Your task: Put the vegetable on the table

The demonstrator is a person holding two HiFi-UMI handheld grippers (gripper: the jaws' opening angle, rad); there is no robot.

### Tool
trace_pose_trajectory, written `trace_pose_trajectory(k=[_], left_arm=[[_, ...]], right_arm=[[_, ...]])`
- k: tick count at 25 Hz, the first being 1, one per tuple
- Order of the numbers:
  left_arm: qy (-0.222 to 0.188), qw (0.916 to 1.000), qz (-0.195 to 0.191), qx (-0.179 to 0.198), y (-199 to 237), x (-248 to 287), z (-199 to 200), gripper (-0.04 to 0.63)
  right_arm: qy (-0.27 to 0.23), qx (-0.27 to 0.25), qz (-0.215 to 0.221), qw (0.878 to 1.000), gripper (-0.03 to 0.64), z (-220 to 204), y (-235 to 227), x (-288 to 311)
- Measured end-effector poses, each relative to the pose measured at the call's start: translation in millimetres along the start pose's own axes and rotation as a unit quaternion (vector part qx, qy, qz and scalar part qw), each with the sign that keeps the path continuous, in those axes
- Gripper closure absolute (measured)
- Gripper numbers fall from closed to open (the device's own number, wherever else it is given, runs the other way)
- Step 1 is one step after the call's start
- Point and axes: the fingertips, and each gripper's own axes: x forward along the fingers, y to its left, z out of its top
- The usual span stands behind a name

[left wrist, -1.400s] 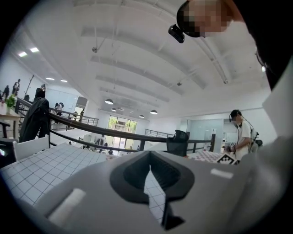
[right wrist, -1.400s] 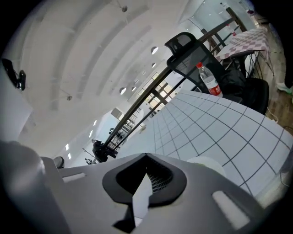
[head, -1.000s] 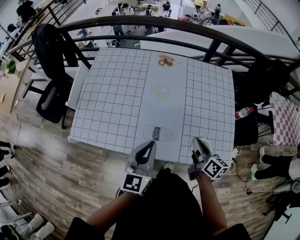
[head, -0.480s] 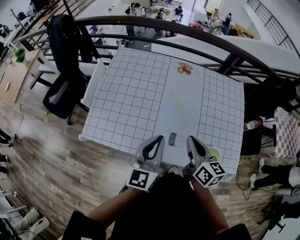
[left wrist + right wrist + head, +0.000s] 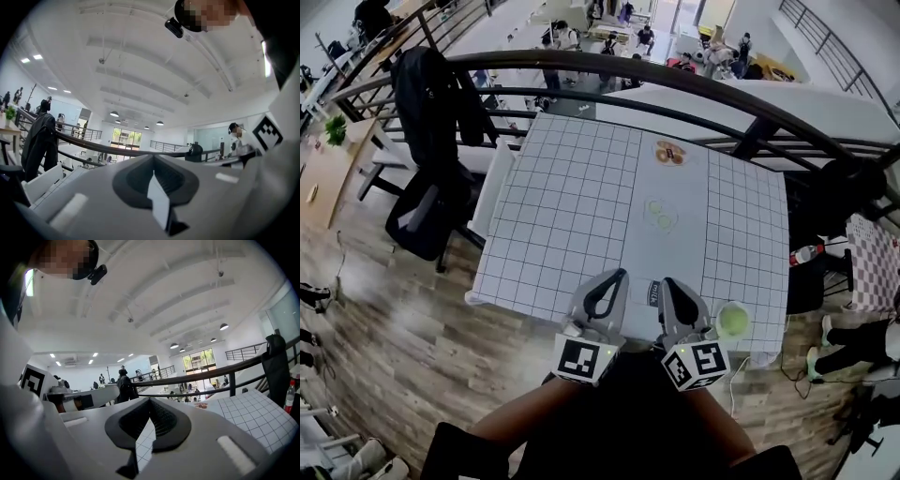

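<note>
A round green vegetable sits in a pale dish at the front right corner of the grid-patterned table, just right of my right gripper. Both grippers hang side by side over the table's near edge. The left gripper is shut with nothing in it, and in the left gripper view its jaws meet at the tip. The right gripper is also shut and empty; the right gripper view shows its tips touching, with table grid beyond. Neither touches the vegetable.
On the table's plain middle strip lie an orange item, green slices and a small can shape between the grippers. A black railing curves behind the table. A chair with a dark jacket stands at left, a bottle at right.
The view has shifted and the table sits closer. The two grippers have come nearer to each other over the front edge. The green vegetable has come into sight at the right.
</note>
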Motion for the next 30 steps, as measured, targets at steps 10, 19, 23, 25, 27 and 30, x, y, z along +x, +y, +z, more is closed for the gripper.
trace_pose_trajectory(k=[10,19,23,25,27,30], left_arm=[[0.019,0.9981,-0.059,0.003,3,6,-28,0.588],[0.027,0.9964,-0.08,-0.009,-11,12,-36,0.588],[0.03,0.9957,-0.088,-0.009,-23,14,-39,0.588],[0.027,0.9956,-0.09,-0.007,-26,14,-38,0.588],[0.027,0.9953,-0.093,-0.005,-33,12,-38,0.588],[0.03,0.9943,-0.102,-0.001,-48,8,-39,0.588]], right_arm=[[-0.025,-0.059,-0.031,0.997,0.62,-4,22,17],[-0.026,-0.076,-0.071,0.994,0.62,1,6,7],[-0.025,-0.083,-0.076,0.993,0.62,-1,-1,0],[-0.02,-0.088,-0.078,0.993,0.62,-3,-3,-3],[-0.011,-0.092,-0.082,0.992,0.62,-5,-6,-8],[0.0,-0.095,-0.089,0.992,0.62,-8,-11,-18]])
